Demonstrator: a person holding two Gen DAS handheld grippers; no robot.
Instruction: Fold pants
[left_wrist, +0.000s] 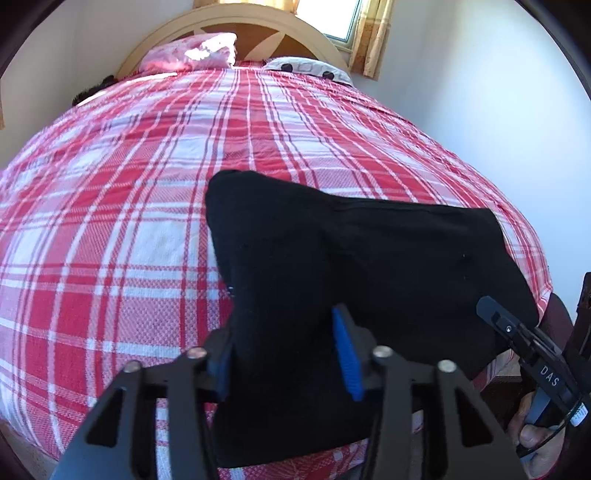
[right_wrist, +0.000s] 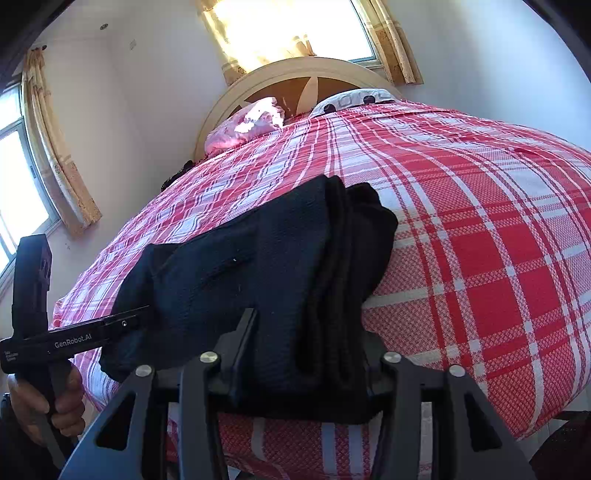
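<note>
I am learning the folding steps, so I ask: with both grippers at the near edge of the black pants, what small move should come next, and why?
Probably lift the near edge a little and carry it toward the headboard. The left gripper and right gripper each pinch the black pants, which lie at the near side of the checked bed cover, with free cover beyond them.

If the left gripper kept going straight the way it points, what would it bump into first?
The black pants: the cloth already sits between the left gripper's fingers. Beyond lies the checked bedspread, though depth is hard to judge.
</note>
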